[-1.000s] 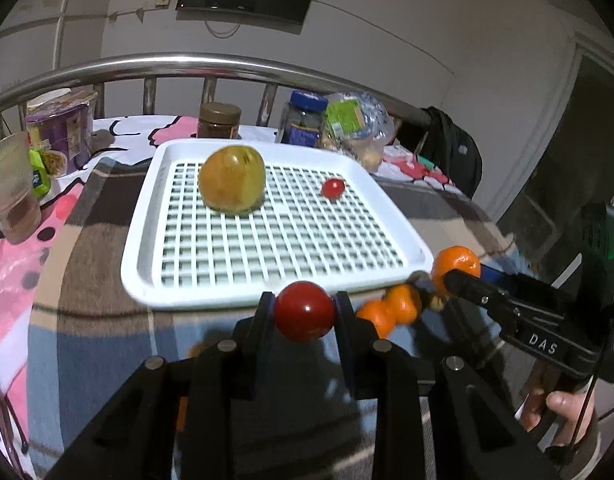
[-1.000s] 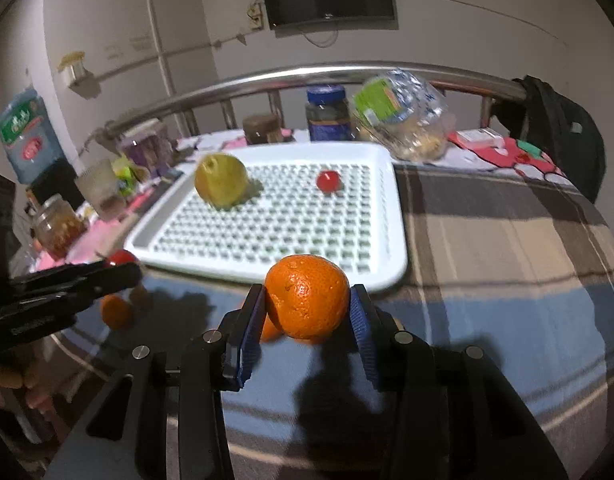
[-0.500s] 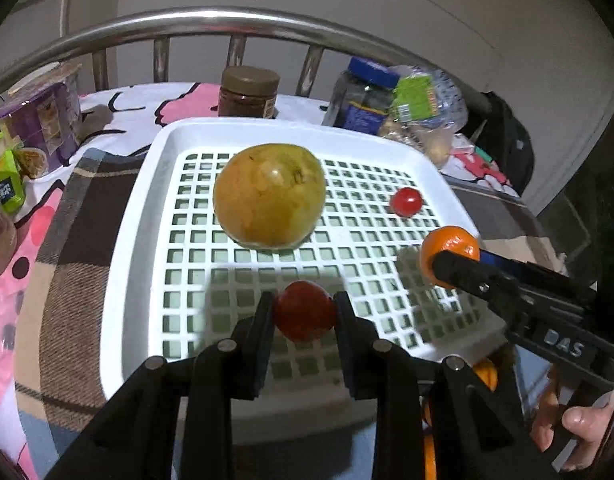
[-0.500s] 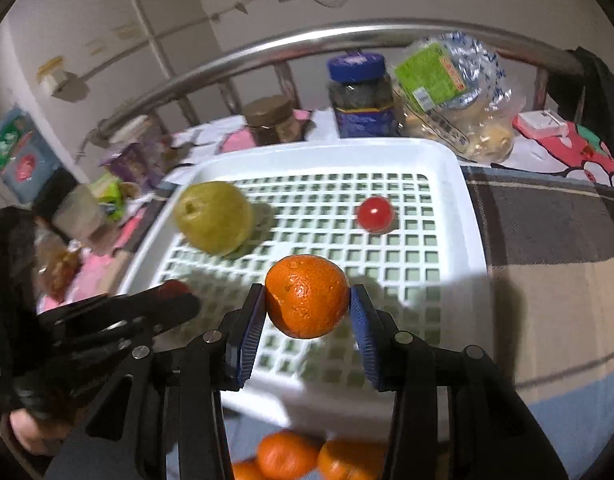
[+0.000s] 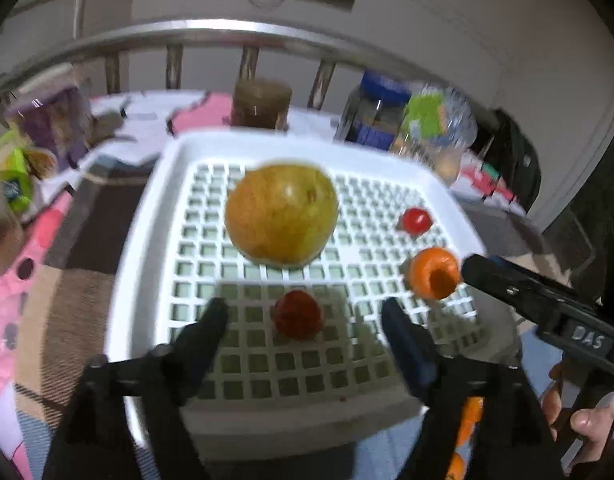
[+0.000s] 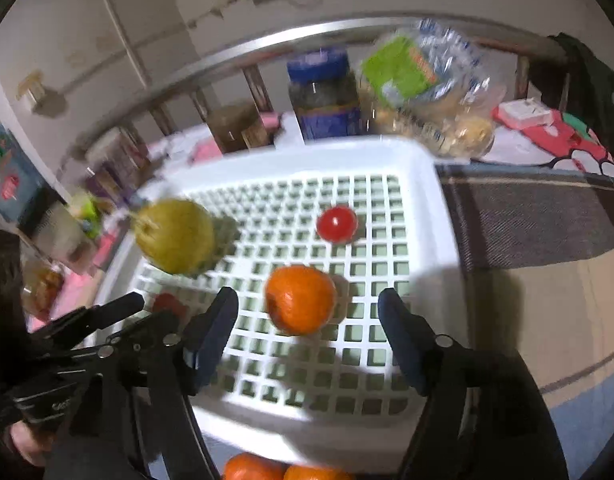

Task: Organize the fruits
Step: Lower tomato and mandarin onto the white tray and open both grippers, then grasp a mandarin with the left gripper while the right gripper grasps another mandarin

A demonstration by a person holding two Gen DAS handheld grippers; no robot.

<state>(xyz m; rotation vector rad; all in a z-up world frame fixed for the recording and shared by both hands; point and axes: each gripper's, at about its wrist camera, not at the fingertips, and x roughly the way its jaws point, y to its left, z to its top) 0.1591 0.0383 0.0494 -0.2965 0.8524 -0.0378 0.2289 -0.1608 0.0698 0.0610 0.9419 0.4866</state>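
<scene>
Between spread grippers: tomato (image 5: 298, 314); orange (image 6: 300, 299) (both free)

a brown-lidded jar (image 5: 261, 105), a blue-lidded jar (image 6: 322, 94) and a snack bag (image 6: 425, 92) stand before the metal rail (image 5: 211, 38).

- The left tool (image 5: 305, 312) has its two dark fingers (image 5: 207, 332) spread wide apart, gripping nothing.
- The right tool (image 6: 307, 312) is likewise spread wide, its blue-padded fingers (image 6: 403, 340) touching nothing.
- Both tools point forward, side by side and close together.
- A bare hand (image 5: 579, 412) grips the right tool's handle at the lower right of the left wrist view.
</scene>
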